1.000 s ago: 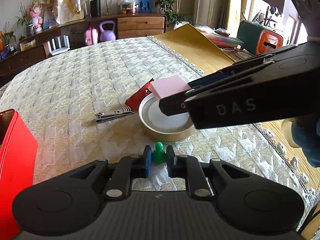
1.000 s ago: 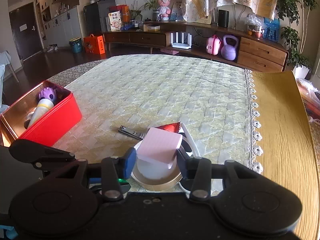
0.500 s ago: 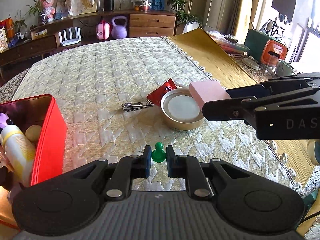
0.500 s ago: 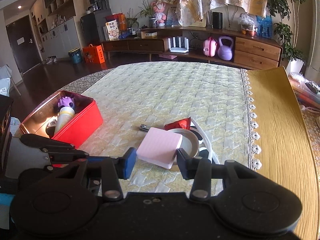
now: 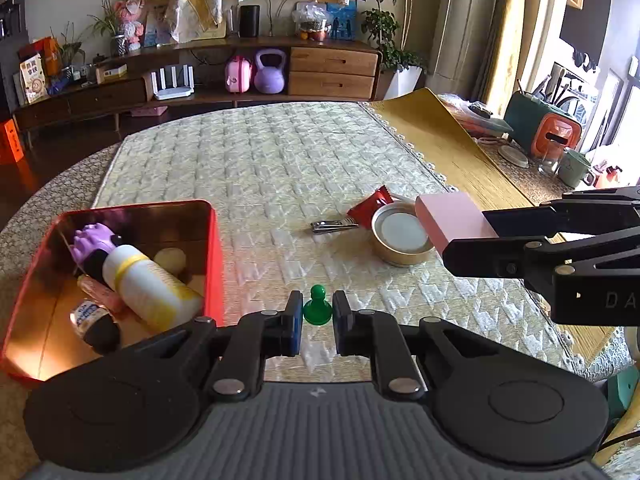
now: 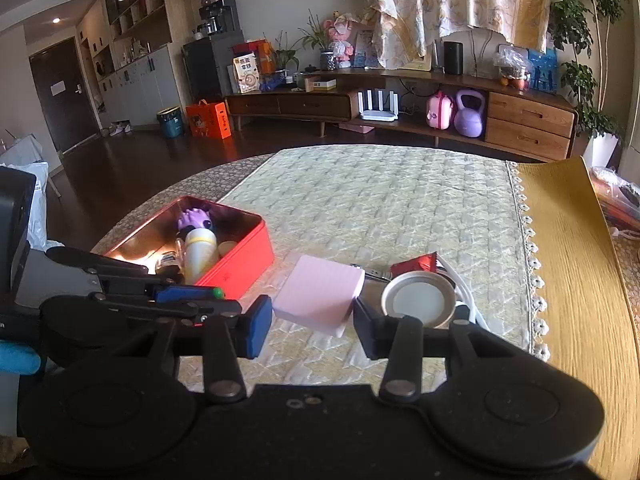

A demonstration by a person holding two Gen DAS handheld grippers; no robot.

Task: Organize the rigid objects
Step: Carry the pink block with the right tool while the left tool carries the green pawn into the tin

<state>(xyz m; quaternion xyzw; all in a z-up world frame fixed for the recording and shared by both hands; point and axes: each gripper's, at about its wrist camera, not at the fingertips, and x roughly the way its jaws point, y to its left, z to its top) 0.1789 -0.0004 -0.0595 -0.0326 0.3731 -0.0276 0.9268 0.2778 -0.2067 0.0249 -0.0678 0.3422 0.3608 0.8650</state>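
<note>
My left gripper is shut on a small green pawn and holds it above the quilted cloth, just right of the red tin. The tin holds a white and yellow bottle, a purple-capped item and other small things. My right gripper is shut on a pink block, raised above the cloth; the block also shows in the left wrist view. The tin lies to its left in the right wrist view.
A round gold tin with a white lid, a nail clipper and a red packet lie on the cloth. A white cable lies behind the round tin. A bare wooden tabletop runs along the right.
Both grippers have lifted and drawn back with their objects. The left one swung towards the red tin, which now shows in full. The pink block is now left of the round tin.
</note>
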